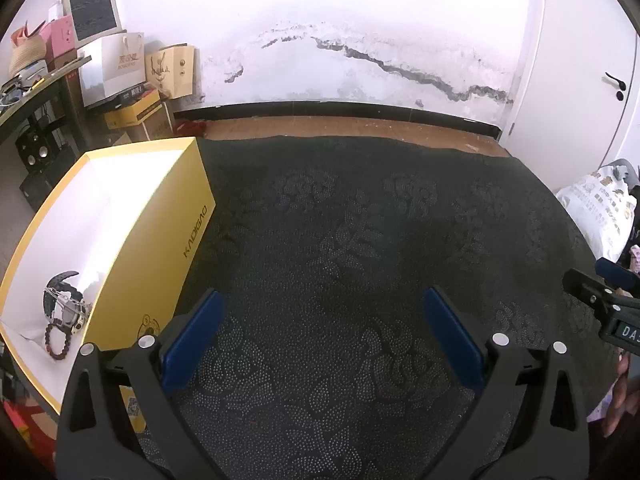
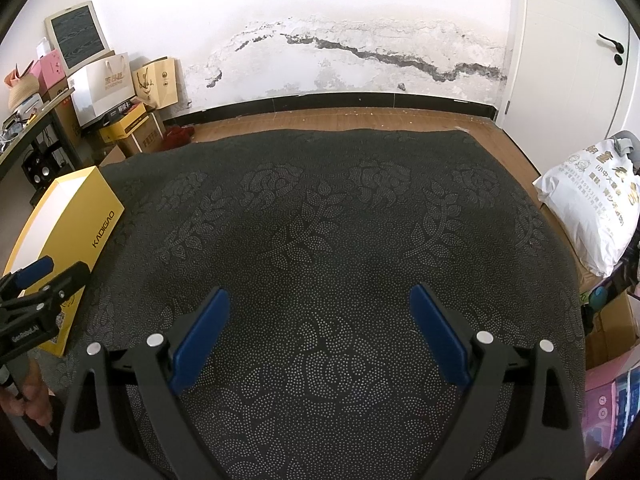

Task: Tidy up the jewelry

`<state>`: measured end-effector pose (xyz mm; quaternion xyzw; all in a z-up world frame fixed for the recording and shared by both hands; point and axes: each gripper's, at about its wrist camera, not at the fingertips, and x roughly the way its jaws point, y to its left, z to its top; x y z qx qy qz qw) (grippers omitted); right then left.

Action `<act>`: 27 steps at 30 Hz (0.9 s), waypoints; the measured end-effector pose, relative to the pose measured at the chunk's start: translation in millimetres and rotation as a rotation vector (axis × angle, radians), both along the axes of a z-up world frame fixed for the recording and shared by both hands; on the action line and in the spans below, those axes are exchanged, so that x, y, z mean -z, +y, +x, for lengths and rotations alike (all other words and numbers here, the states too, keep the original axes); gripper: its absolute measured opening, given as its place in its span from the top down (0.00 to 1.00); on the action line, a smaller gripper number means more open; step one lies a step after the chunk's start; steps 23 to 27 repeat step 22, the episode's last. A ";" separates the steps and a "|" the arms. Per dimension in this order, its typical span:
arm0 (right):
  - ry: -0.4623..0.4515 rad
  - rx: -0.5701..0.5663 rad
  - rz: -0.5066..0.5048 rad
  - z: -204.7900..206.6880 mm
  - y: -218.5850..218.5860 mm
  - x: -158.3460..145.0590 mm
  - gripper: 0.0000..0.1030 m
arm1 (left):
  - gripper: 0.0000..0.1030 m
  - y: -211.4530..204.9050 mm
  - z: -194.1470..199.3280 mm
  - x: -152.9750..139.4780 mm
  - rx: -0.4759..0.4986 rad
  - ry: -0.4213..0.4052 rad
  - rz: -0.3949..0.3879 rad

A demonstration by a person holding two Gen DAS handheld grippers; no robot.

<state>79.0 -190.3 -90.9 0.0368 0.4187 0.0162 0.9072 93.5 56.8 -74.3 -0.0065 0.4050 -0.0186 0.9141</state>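
Observation:
An open yellow box (image 1: 152, 240) with a white inside stands at the left of a dark patterned cloth (image 1: 360, 240). Inside it lie a black watch (image 1: 62, 300), a silver chain on top of it, and a dark red bead bracelet (image 1: 58, 342). My left gripper (image 1: 322, 312) is open and empty over the cloth, just right of the box. My right gripper (image 2: 320, 308) is open and empty over the cloth (image 2: 340, 220). The box also shows in the right wrist view (image 2: 76, 232), with the left gripper's fingers (image 2: 36, 272) in front of it.
Paper bags and cartons (image 1: 128, 68) are stacked at the back left by a dark desk (image 1: 36, 92). A white printed sack (image 2: 592, 216) lies off the cloth's right edge. Wood floor (image 2: 340, 120) and a cracked wall lie beyond the far edge.

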 end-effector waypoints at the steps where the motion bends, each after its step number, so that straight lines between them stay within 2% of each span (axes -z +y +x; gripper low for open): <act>1: 0.001 0.000 0.001 0.1 0.0 0.0 0.14 | 0.06 -0.1 0.3 0.0 0.000 0.001 0.002; 27: 0.001 -0.001 0.000 0.1 0.4 -0.2 0.14 | 0.06 0.4 5.4 6.9 -0.017 0.051 -0.005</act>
